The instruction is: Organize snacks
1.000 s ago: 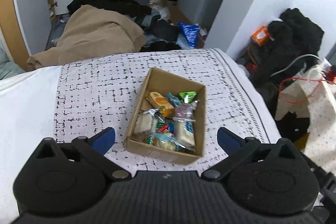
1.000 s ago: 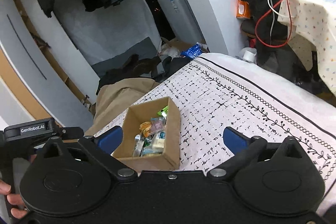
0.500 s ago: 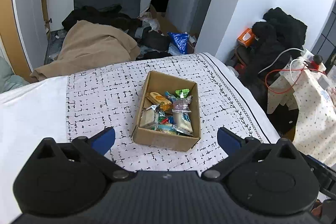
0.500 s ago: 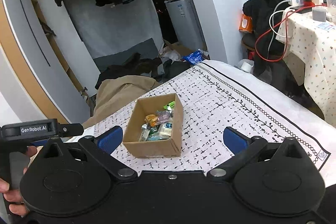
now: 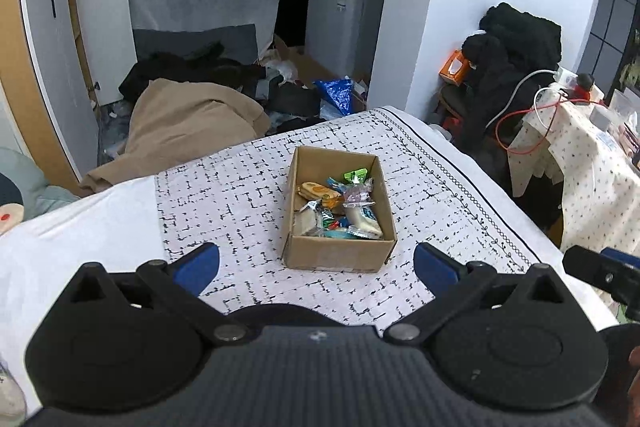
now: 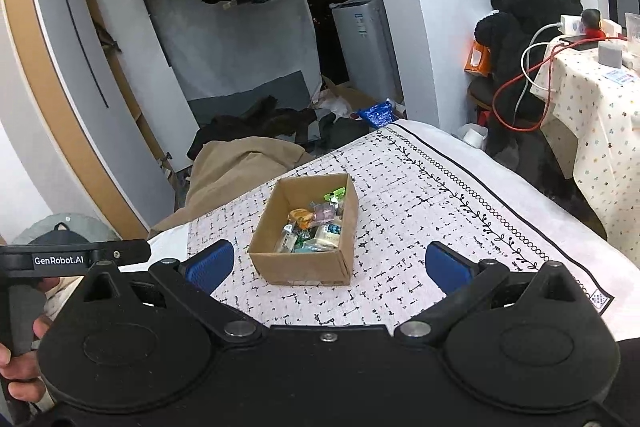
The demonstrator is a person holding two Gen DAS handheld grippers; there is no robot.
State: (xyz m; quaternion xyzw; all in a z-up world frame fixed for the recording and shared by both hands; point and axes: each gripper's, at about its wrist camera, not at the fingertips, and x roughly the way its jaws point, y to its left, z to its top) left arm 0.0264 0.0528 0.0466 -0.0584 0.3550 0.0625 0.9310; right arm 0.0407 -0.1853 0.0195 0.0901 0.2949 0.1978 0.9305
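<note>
A brown cardboard box (image 5: 336, 255) stands on a white cloth with black marks (image 5: 240, 203). It holds several wrapped snacks (image 5: 340, 207), among them an orange one and a green one. The box also shows in the right wrist view (image 6: 304, 267), with the snacks (image 6: 316, 227) inside. My left gripper (image 5: 316, 267) is open and empty, held back from the box's near side. My right gripper (image 6: 328, 265) is open and empty, also short of the box. The left gripper's body shows at the left edge of the right wrist view (image 6: 72, 259).
The cloth lies on a white bed (image 5: 72, 227). A tan blanket (image 5: 188, 131) and dark clothes lie on the floor beyond. A side table with a dotted cloth (image 6: 592, 115), cables and a power strip stands at the right. A white appliance (image 5: 344, 15) stands at the back.
Both grippers have pulled back and risen from the box, so it looks smaller and farther. Both have stayed open. The box and snacks have not moved.
</note>
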